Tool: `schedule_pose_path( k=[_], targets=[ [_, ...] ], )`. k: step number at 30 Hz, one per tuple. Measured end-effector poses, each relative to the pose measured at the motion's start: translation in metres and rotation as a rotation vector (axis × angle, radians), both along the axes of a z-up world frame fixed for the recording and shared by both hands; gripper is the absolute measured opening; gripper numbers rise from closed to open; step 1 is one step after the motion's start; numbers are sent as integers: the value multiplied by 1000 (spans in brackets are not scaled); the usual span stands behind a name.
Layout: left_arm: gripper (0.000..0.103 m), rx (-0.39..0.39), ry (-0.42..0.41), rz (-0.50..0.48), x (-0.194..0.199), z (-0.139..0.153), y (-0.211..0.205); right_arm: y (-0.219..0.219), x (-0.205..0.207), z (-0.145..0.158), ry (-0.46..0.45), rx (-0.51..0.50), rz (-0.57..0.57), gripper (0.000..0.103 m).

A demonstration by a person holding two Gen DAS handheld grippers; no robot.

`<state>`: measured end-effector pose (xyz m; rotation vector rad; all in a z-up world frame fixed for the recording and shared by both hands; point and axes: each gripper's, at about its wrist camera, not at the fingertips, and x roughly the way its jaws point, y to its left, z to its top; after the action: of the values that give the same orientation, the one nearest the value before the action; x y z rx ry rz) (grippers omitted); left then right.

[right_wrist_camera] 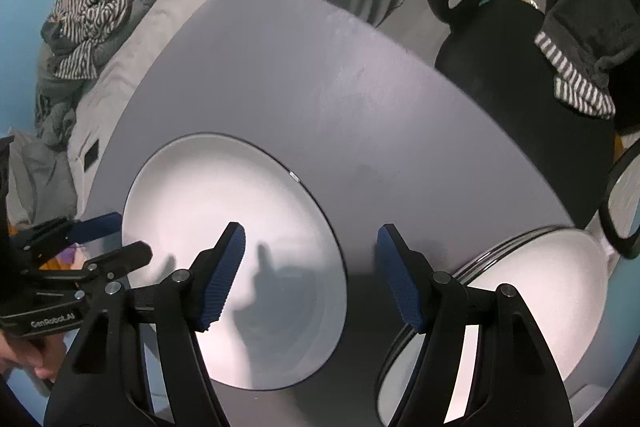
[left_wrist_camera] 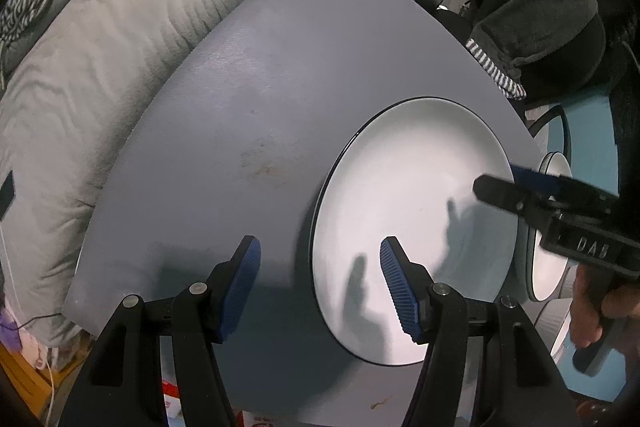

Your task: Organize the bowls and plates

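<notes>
A large white plate with a dark rim lies flat on the grey table. My left gripper is open above the plate's left rim, with one finger over the plate and the other over bare table. My right gripper comes in over the plate's right edge. In the right wrist view the same plate sits lower left, and my right gripper is open astride its right rim. Neither gripper holds anything. The left gripper shows at the plate's left edge.
A stack of white dark-rimmed dishes stands just right of the plate, also seen as dishes past the table edge. A grey duvet lies left of the table. A black chair draped with dark clothing stands at the right.
</notes>
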<state>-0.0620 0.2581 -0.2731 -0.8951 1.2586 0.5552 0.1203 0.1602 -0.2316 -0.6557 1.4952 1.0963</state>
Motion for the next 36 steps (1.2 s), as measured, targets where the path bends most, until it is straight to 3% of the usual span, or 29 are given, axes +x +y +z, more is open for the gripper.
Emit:
schedule_pose_path(
  k=[4,6,9,21,28,32,36],
  targets=[
    [62,-2,-16,1,0,0,-2,-4,-6,-4,17,-3,3,69],
    [48,-8,-24,-6,0,0,-3,-6,-8,-6,29,-4,-1,66],
    [36,-17,-20,-22,3,-2,-3,-9,-9,-7,43,4,-8,59],
    [20,-55,-18,-11,-3,-11,1,-17,-7,-9,-3,-14,-3,29],
    [20,-69,-16,1,-11,-14,-2,-12,-12,-10,-32,-43,57,28],
    [20,-47,-6,8,-17,-13,2,-14,-13,-12,23,-47,64,20],
    [20,-55,-15,17,-23,-13,7,-14,-20,-12,34,-43,74,20]
  ],
)
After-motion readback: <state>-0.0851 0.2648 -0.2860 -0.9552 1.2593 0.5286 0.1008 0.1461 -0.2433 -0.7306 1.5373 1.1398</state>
